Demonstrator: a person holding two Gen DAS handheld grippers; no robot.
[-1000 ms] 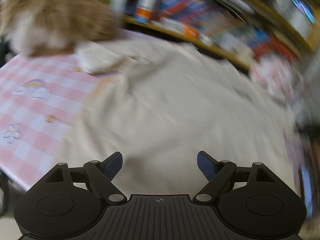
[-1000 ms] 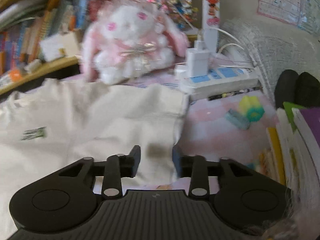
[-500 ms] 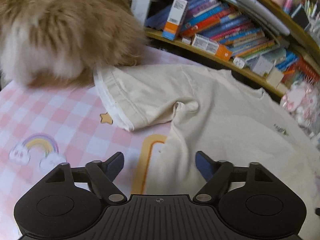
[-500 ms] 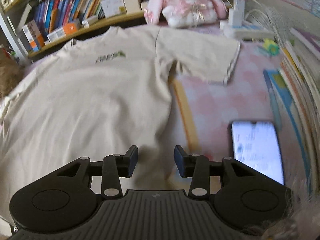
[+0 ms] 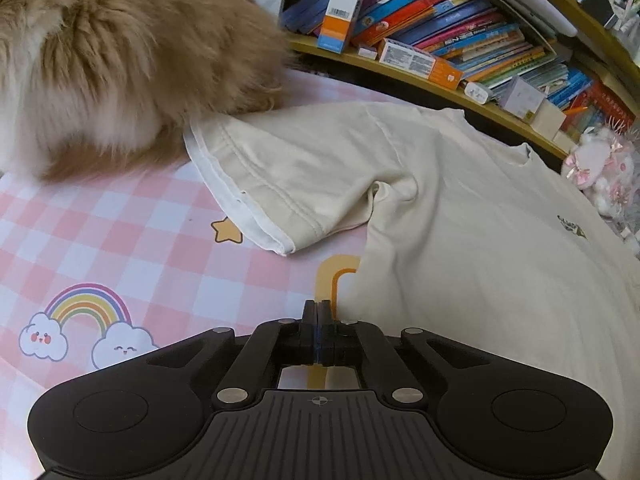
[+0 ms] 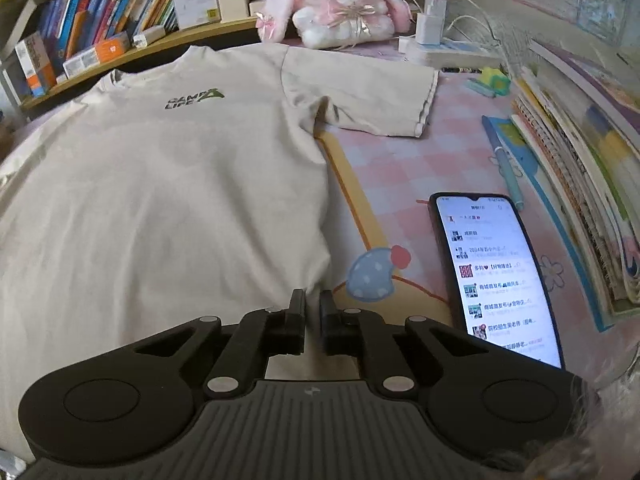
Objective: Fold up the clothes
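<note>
A cream T-shirt with a small green chest logo lies flat and face up on a pink checked mat; it also shows in the left wrist view. Its one sleeve reaches a furry animal, the other sleeve points at a power strip. My left gripper is shut, beside the shirt's side edge, over the mat. My right gripper is nearly shut with a narrow gap, at the shirt's other side edge near the hem; whether cloth is between the fingers is unclear.
A tan furry animal lies on the mat at the sleeve. A lit phone, a pen and stacked books lie right of the shirt. A pink plush rabbit, a power strip and a bookshelf stand behind.
My left gripper has closed from wide open to shut. My right gripper has narrowed its gap and moved in closer to the shirt's side edge.
</note>
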